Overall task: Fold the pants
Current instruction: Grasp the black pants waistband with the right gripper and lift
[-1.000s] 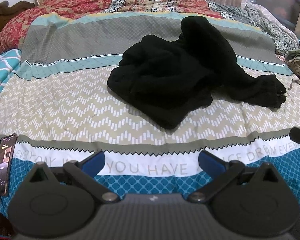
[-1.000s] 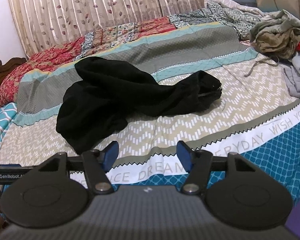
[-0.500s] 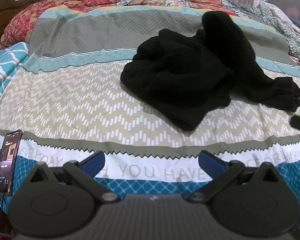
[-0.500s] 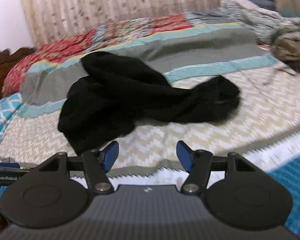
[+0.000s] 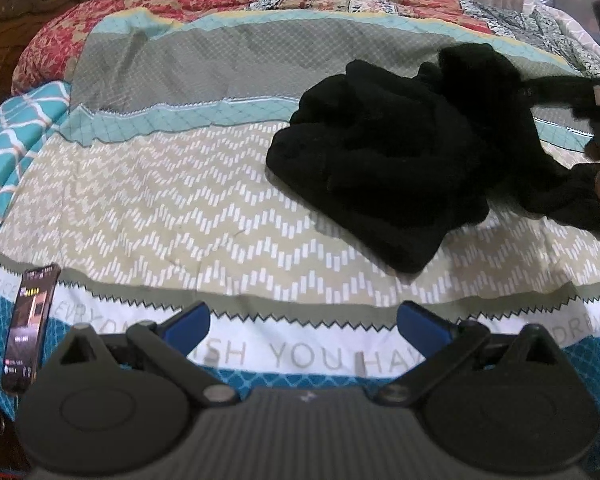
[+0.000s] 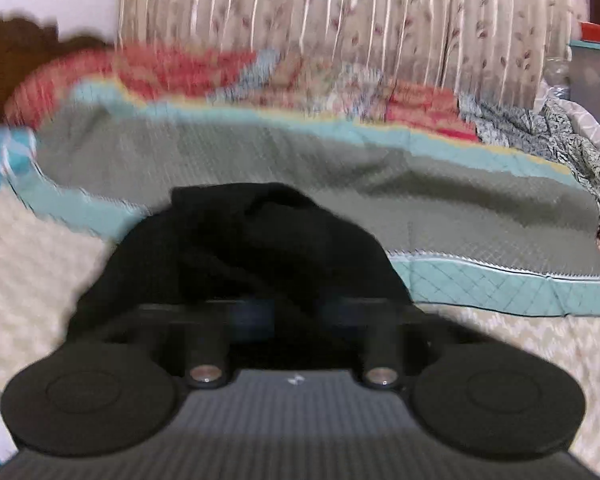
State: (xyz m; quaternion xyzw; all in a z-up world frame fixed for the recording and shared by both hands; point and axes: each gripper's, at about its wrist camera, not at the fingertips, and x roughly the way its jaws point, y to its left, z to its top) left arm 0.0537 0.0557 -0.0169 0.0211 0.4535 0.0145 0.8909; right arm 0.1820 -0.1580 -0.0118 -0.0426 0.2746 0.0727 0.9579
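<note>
On the bed (image 5: pixel 148 184), whose patterned quilt fills both views, the black pants (image 5: pixel 384 168) lie crumpled in a heap on the chevron and grey bands, toward the right of my left wrist view, with one leg trailing off to that edge. Compared with a second ago, the heap has not been spread or flattened; what has changed is my right hand-held gripper (image 6: pixel 278 316), which has swept in from the near edge of the bed and now sits against the dark cloth, its fingers drawn together from a wide spread to almost touching. In its blurred view black fabric surrounds the fingertips, so I judge that it pinches a bunch of the pants, probably near the trailing leg; the exact spot I cannot tell. My left hand-held gripper (image 5: pixel 304 326) hangs above the lettered white band at the near edge, fingers spread, nothing between them, well short of the heap. A phone (image 5: pixel 30 330) lies at the quilt's near left corner. Folding proper has not begun: I read this as the first grasp, made to pull the garment out flat.
</note>
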